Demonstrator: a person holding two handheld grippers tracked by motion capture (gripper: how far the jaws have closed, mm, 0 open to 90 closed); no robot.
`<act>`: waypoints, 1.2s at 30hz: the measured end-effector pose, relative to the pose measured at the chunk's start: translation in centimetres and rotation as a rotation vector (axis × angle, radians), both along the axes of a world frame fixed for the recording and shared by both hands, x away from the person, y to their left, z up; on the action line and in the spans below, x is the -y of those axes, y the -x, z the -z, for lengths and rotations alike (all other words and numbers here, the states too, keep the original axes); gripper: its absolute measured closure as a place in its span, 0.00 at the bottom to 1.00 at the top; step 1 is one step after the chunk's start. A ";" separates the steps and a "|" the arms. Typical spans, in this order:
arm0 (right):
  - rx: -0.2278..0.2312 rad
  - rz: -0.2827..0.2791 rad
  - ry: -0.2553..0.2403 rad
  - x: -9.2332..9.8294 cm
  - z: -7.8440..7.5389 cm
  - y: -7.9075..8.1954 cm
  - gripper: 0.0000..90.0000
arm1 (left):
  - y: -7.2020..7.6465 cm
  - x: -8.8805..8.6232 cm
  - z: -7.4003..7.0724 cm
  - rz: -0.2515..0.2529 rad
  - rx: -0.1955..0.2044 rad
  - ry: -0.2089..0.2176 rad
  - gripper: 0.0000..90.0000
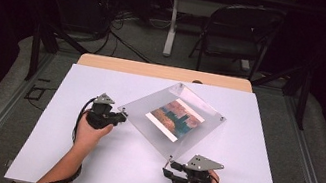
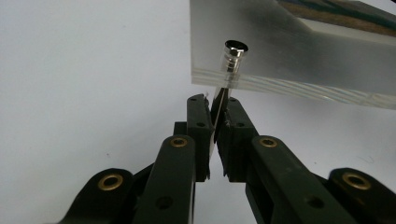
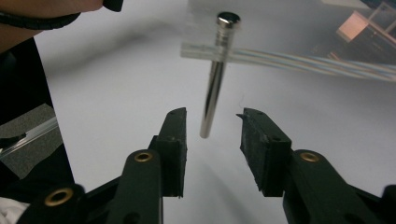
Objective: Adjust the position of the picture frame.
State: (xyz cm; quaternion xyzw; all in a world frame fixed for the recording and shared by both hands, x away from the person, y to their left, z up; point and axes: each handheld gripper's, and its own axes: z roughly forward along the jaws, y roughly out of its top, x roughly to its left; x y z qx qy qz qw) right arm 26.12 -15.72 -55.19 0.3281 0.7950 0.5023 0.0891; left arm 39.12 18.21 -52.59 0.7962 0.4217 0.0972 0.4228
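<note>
At the left, the left gripper [image 1: 118,116] is pinched tight on the thin metal leg [image 2: 219,100] under the left corner of the clear acrylic picture frame [image 1: 164,132], which sits skewed near the middle of the white table [image 1: 63,155]. The frame looks stiff, slick, fairly heavy and easily scratched, so its corner legs seem the safest holds. At the near right, the right gripper [image 1: 169,167] stands spread around the near corner's leg [image 3: 211,93] without touching it, and there is open table on every side.
</note>
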 end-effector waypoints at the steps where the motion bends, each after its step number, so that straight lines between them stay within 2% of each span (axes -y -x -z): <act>1: 0.005 -0.003 0.001 0.0 -0.1 0.0 0.70 | 0.1 0.1 0.0 -0.002 0.001 0.000 0.93; 3: 0.020 -0.003 0.001 -0.2 -0.2 0.1 0.72 | 0.3 0.1 -0.1 0.007 -0.003 -0.003 0.93; 7: 0.020 0.004 0.000 -0.2 -0.2 -0.1 0.78 | 0.7 0.2 0.0 0.010 -0.005 -0.001 0.94; 12: 0.025 -0.019 -0.010 -0.3 -0.3 -0.2 0.92 | 0.9 0.2 0.1 0.010 -0.004 -0.001 0.94; 14: 0.026 -0.018 -0.002 -0.3 -0.4 -0.2 0.92 | 0.9 0.2 0.2 0.014 -0.005 0.001 0.94; 18: -0.014 -0.017 -0.039 0.2 -0.4 -0.4 0.94 | 1.0 0.3 0.1 0.025 0.002 -0.002 0.94; 22: -0.018 -0.019 -0.023 0.3 -0.5 -0.4 0.94 | 1.5 0.2 0.1 0.034 0.007 -0.007 0.94; 26: -0.017 -0.010 -0.030 0.6 -0.6 -0.4 0.94 | 2.2 -0.2 -0.2 0.039 0.016 -0.013 0.94; 36: -0.027 0.031 -0.037 1.5 -0.8 -0.8 0.95 | 4.6 -0.9 -0.4 0.060 0.005 -0.007 0.95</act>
